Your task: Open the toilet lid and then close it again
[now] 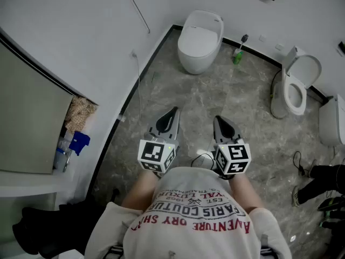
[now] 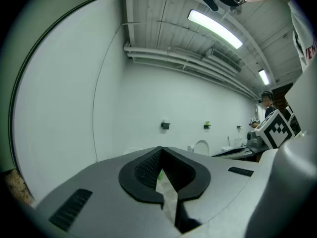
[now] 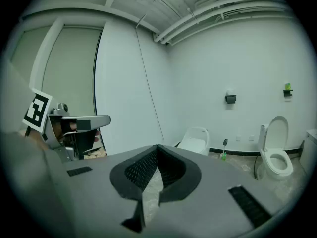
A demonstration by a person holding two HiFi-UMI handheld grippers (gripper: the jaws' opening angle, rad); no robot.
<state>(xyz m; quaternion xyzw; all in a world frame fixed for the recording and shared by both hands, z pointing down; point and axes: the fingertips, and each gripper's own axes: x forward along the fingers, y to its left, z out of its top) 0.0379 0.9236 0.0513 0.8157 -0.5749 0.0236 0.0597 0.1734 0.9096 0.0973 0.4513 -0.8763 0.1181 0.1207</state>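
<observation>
Two toilets stand against the far wall. The one with its lid down (image 1: 200, 38) (image 3: 195, 139) is straight ahead. The other (image 1: 298, 85) (image 3: 277, 151), to the right, has its lid raised. My left gripper (image 1: 173, 112) (image 2: 161, 148) and right gripper (image 1: 219, 120) (image 3: 157, 146) are held side by side just in front of my chest, well short of both toilets. Both point forward, slightly down. Each has its jaws shut to a point, with nothing between them.
A green bottle with a brush (image 1: 237, 55) stands between the toilets. At the right edge are another white fixture (image 1: 331, 121) and a second person's legs (image 1: 322, 179). A counter (image 1: 29, 123) with clutter and a black bag (image 1: 46, 228) fill the left; a cable (image 1: 139, 85) runs down the wall.
</observation>
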